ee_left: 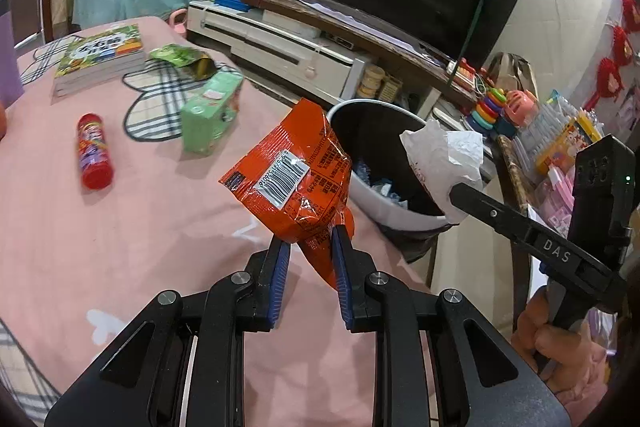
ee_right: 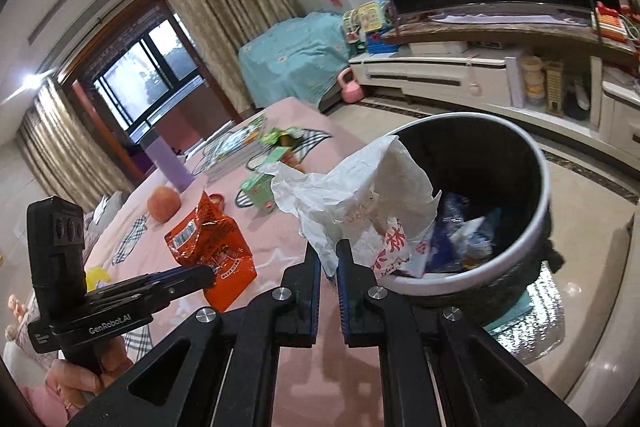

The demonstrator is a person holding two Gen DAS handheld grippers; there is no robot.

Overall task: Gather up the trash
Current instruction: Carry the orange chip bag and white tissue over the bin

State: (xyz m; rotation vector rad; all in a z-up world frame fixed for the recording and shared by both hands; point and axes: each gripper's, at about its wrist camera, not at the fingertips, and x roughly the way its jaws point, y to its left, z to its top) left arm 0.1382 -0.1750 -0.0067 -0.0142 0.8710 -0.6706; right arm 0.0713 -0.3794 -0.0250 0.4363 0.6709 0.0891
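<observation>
An orange wrapper (ee_left: 292, 175) was clamped in the left gripper (ee_left: 308, 239) and a white paper bag (ee_right: 360, 203) in the right gripper (ee_right: 328, 255) beside the part-filled bin (ee_right: 536, 227) off the table's edge, while a green packet (ee_left: 180, 57) was left on the table (ee_left: 120, 227)
</observation>
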